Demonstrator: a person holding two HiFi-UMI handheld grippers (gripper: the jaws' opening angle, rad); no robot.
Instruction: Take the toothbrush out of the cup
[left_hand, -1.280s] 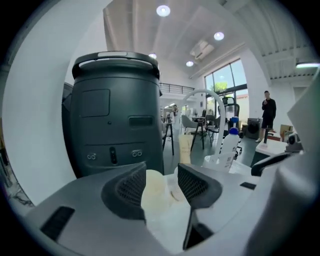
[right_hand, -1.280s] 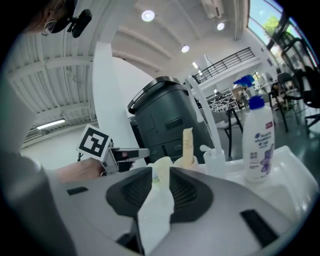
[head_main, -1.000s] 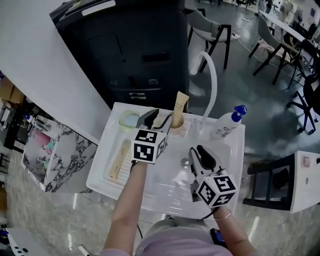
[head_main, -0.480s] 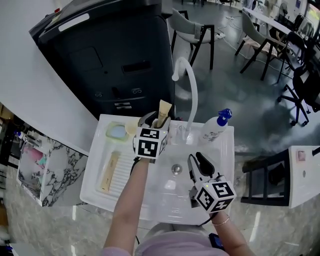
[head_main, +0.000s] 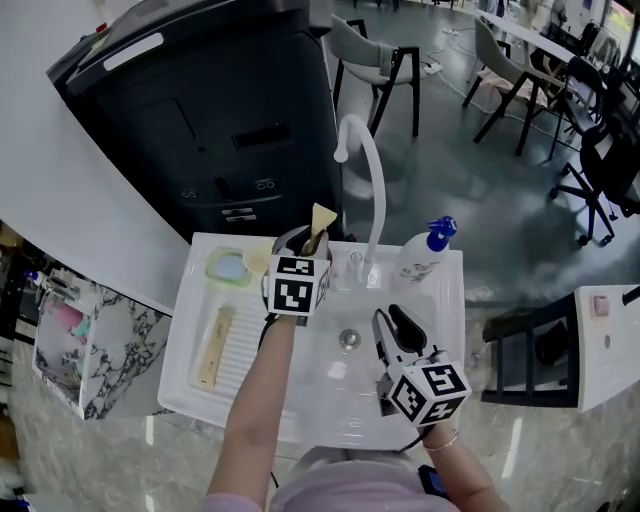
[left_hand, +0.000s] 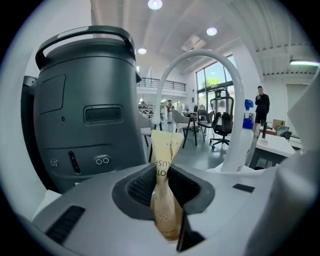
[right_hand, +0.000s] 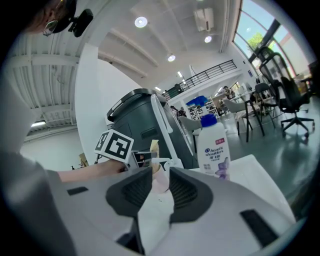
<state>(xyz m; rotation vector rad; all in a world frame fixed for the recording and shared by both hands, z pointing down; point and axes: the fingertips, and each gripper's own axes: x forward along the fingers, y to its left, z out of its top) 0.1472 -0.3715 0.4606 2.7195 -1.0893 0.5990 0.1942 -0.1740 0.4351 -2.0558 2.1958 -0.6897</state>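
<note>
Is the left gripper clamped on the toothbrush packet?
Yes, the left gripper has just been closing its jaws, and the left gripper view shows them pressing both sides of the toothbrush packet.

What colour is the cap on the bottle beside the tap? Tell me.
The cap is blue, on a white bottle; clearest in the right gripper view.

1. An open-plan office hall: black office chairs (head_main: 600, 170) and long desks (head_main: 530, 38) at one to two o'clock.
2. A demonstration washbasin (head_main: 440, 300) stands free on the polished floor (head_main: 500, 200).
3. Tall windows (left_hand: 215, 80) and a mezzanine railing (left_hand: 160, 84) at twelve o'clock.
</note>
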